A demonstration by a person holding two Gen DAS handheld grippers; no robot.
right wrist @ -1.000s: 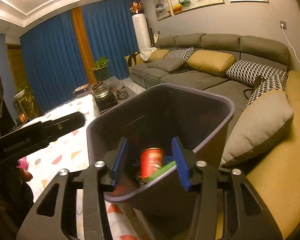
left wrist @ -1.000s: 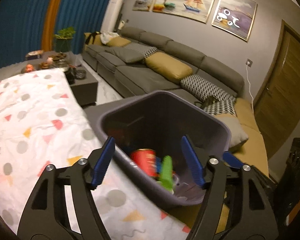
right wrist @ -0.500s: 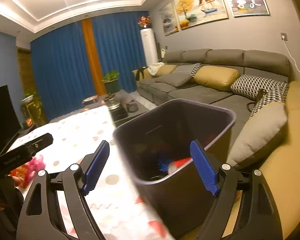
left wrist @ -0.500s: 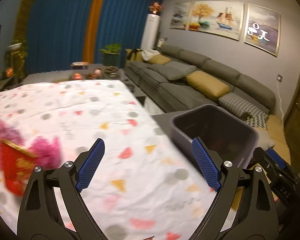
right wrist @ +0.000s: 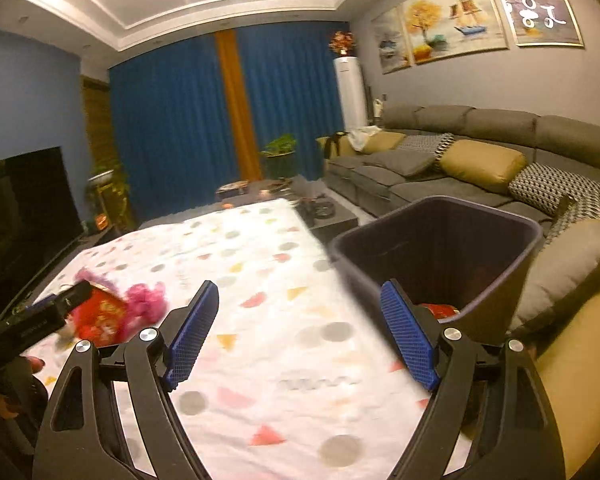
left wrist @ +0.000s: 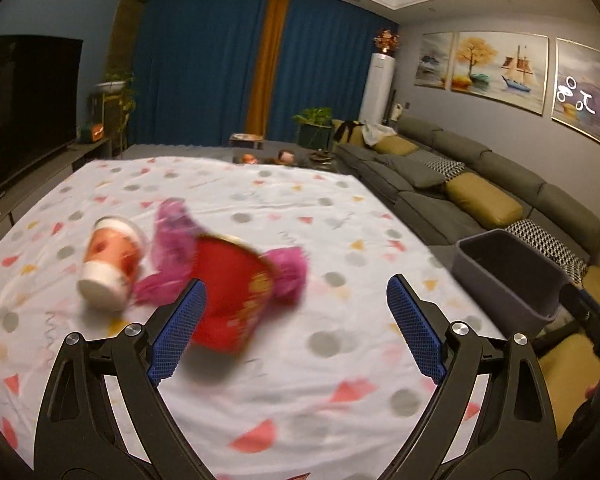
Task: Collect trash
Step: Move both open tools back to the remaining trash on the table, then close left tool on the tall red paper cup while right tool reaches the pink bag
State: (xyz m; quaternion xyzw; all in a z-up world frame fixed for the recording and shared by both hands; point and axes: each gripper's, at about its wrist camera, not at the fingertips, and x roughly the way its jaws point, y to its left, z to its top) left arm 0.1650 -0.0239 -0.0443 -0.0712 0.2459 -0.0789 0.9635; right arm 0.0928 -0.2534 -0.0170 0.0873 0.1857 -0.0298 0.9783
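A red paper cup lies on its side on the patterned tablecloth, with a crumpled magenta wrapper and a white-and-orange cup beside it. My left gripper is open and empty, its left finger just in front of the red cup. The dark bin stands at the table's right edge, with red trash inside. My right gripper is open and empty, over the cloth left of the bin. The red cup and wrapper also show in the right wrist view.
A grey sofa with yellow and patterned cushions runs along the right wall. A television stands at the left. A low table with small items and a plant sit beyond the cloth. The left gripper's body shows at left.
Both grippers have swung left, away from the bin and over the tablecloth. The right gripper has opened and the red can it held now lies in the bin. The table trash came into view.
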